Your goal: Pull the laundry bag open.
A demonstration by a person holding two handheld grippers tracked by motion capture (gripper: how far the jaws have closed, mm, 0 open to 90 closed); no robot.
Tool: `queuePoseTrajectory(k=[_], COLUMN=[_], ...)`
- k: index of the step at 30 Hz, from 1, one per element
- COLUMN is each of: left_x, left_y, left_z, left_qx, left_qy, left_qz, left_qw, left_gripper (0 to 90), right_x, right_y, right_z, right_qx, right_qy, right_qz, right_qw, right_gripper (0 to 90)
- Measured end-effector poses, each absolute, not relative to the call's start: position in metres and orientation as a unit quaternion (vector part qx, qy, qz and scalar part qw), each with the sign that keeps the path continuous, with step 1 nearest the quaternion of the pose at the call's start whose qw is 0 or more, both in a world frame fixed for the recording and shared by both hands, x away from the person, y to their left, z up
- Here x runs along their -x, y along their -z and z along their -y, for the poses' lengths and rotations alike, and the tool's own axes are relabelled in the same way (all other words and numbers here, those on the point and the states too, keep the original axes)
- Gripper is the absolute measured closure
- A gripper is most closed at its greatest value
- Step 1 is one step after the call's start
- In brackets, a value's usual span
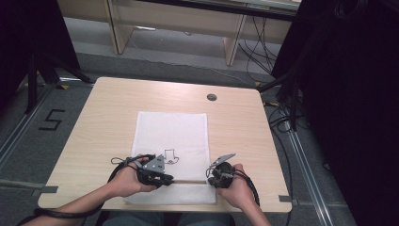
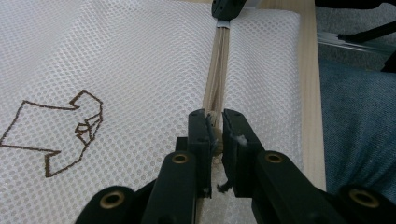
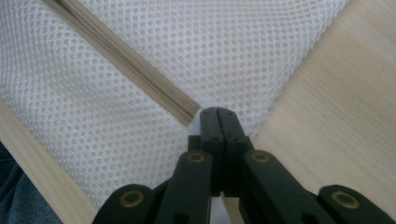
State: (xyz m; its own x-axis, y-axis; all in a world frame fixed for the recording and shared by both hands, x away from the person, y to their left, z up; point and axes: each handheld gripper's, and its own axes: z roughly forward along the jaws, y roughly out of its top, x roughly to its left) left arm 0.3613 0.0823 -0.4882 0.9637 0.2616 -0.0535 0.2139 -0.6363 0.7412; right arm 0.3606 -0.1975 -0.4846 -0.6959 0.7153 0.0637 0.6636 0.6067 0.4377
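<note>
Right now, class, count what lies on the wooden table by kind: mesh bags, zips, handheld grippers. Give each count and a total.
White mesh bag with a brown outline drawing: 1
Beige zip along the bag's near edge: 1
Black two-jaw grippers, left gripper and right gripper: 2
Total: 4, on the light wooden table.

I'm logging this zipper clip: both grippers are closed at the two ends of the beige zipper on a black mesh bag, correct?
One thing is off: the mesh bag is white, not black, as the high view shows. The rest holds: the left gripper and the right gripper are closed at opposite ends of the beige zipper.
</note>
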Motion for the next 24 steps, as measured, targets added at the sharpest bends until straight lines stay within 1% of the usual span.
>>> queuePoseTrajectory(k=[3, 4, 6, 8, 17, 24], left_x=[-0.3610, -0.3613, -0.3615, -0.3613, -0.3604, -0.3602], left_y=[0.4891, 0.4894, 0.4896, 0.4894, 0.4900, 0.4890], left_z=[-0.0820, -0.0828, -0.0835, -0.0839, -0.0876, -0.0910], left_qx=[-0.904, -0.904, -0.906, -0.904, -0.903, -0.907], left_qy=[-0.029, -0.030, -0.034, -0.029, -0.022, -0.026], left_qz=[-0.134, -0.133, -0.131, -0.134, -0.136, -0.133], left_qw=[0.405, 0.404, 0.401, 0.404, 0.407, 0.400], left_gripper=[81.7, 81.7, 81.7, 81.7, 81.7, 81.7], right_x=[-0.3601, -0.3614, -0.3615, -0.3602, -0.3604, -0.3617], right_y=[0.4844, 0.4855, 0.4859, 0.4850, 0.4849, 0.4853], right_z=[0.1971, 0.1980, 0.1982, 0.1973, 0.1978, 0.1990], right_qx=[-0.387, -0.376, -0.375, -0.386, -0.383, -0.374], right_qy=[-0.219, -0.221, -0.222, -0.221, -0.221, -0.222], right_qz=[-0.894, -0.897, -0.898, -0.894, -0.895, -0.898], right_qw=[0.056, 0.067, 0.068, 0.060, 0.062, 0.066], right_gripper=[90.0, 90.0, 90.0, 90.0, 90.0, 90.0])
